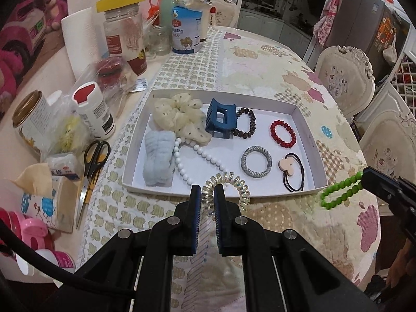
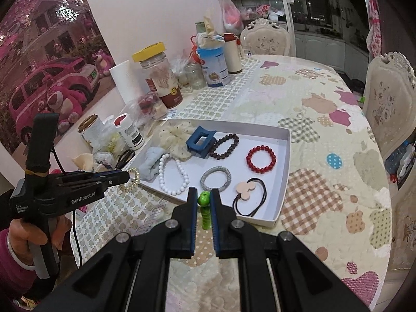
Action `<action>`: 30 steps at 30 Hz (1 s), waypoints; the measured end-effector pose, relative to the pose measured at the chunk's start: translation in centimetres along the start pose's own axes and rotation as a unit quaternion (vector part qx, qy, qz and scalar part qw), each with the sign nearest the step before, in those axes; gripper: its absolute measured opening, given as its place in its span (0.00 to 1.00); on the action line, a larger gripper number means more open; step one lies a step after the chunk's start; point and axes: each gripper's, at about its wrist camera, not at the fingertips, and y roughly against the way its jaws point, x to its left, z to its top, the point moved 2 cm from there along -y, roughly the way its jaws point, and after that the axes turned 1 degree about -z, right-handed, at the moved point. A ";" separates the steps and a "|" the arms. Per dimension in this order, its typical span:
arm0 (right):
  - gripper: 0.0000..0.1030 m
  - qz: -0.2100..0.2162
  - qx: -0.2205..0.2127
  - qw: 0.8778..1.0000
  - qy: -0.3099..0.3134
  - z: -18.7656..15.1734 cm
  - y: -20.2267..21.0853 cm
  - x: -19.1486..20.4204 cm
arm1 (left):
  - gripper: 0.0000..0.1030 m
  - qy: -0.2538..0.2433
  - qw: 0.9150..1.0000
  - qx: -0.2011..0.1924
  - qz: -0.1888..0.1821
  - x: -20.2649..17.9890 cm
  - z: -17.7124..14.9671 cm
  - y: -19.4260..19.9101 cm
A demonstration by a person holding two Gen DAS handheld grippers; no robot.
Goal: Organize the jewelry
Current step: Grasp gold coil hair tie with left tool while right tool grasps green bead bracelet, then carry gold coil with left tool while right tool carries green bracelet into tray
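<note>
Both grippers were already loaded. The left gripper (image 1: 207, 195) was pinching a clear spiral hair tie (image 1: 228, 184) right over the near edge of the white tray (image 1: 309, 130); looked springy, light and a bit slick, so grabbing across the coil made sense. The right gripper (image 2: 203, 200) was clamped on a green bead bracelet (image 2: 204, 209) just off the tray's near edge. That one's probably hard beads on stretchy cord, so it'd dangle.

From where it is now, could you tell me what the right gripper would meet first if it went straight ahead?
Probably the near wall of the white tray, then the grey hair ring inside. The right gripper holds the green bead bracelet just short of it; height is uncertain.
</note>
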 end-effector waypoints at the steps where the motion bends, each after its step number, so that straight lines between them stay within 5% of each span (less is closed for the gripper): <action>1: 0.09 -0.001 0.001 1.000 0.001 0.1 -0.1 -0.1 | 0.00 -0.001 1.000 0.001 0.001 0.0 0.1 -0.2; 14: 0.09 -0.011 0.004 1.000 -0.006 3.1 -2.8 -1.3 | 0.00 0.011 0.999 0.029 -0.016 0.6 2.6 -3.8; 30: 0.09 0.015 0.060 0.998 -0.023 6.3 -11.9 -2.5 | 0.00 0.012 0.997 0.065 -0.025 -0.4 4.6 -9.7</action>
